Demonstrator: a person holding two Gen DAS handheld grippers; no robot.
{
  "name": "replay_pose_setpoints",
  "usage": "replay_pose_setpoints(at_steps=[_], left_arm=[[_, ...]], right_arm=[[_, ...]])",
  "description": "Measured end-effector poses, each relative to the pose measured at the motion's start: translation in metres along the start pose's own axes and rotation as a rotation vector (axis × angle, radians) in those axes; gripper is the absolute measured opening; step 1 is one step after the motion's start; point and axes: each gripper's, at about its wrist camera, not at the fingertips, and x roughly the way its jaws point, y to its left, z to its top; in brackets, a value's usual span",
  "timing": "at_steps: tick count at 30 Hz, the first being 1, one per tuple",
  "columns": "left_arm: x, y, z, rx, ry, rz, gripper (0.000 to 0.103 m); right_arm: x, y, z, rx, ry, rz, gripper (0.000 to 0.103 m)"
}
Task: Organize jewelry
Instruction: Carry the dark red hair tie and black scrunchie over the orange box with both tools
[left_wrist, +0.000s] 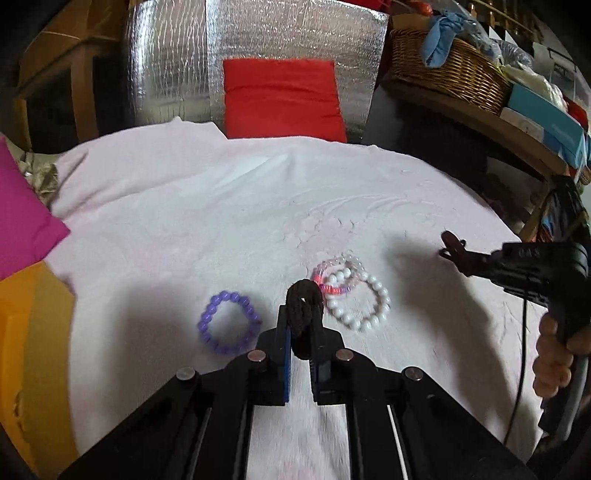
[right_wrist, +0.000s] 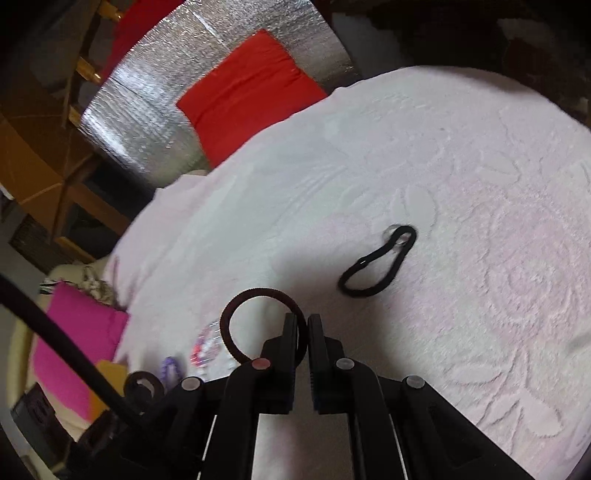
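Both grippers are clenched on hair ties over a bed spread with a pale pink towel (left_wrist: 207, 206). The left gripper (left_wrist: 302, 314) pinches a dark brown hair tie (left_wrist: 303, 295), lifted clear of the towel. The right gripper (right_wrist: 307, 332) pinches a second dark hair tie (right_wrist: 258, 295) by its rim, so that the loop hangs open to the left of the fingers.

Taking the white bead bracelet (left_wrist: 360, 299) as the landmark: a clear bracelet with pink and purple beads (left_wrist: 330, 278) lies overlapping its far-left edge, and a purple bead bracelet (left_wrist: 227, 321) lies well to its left, apart from both. The left gripper's tie hangs just to the left of the white one. The right gripper (left_wrist: 452, 251) shows to its right in the left wrist view, with part of the person's hand (left_wrist: 554, 365) on the handle. A black hair tie (right_wrist: 376, 266), squashed into a long loop with a small clear piece at one end, lies alone on the towel, seen only in the right wrist view.

The sorting looks about midway: bracelets sit loosely grouped, two ties are in hand, one tie is still unsorted. No jewelry box or tray shows. The only container is a wicker basket (left_wrist: 443, 70) on a shelf far behind and right of the white bracelet; it holds cloth, including something blue, not jewelry.
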Motion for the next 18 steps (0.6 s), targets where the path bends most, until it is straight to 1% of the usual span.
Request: replay_pose_setpoints(at_steps=[2,4,8,10,13,18], left_arm=[[-0.012,0.001,-0.007,-0.013,0.003,0.020,0.008],[-0.023,0.005,-0.015,-0.043,0.002,0.051,0.008],[-0.037,0.016,-0.023,-0.122,0.012,0.084,0.008],[-0.045,0.020,-0.030,-0.135,0.016,0.098,0.008],[-0.056,0.021,-0.042,-0.144,0.022,0.096,0.008],[-0.074,0.018,-0.056,-0.166,0.003,0.085,0.008]], right_arm=[[-0.004,0.000,-0.005,0.014,0.015,0.045,0.007],[-0.007,0.002,-0.010,0.018,0.027,0.071,0.007],[-0.016,0.009,-0.025,-0.001,0.043,0.097,0.007],[-0.023,0.014,-0.033,-0.009,0.051,0.110,0.007],[-0.032,0.018,-0.045,-0.018,0.052,0.118,0.007],[-0.049,0.027,-0.063,-0.014,0.046,0.147,0.007]])
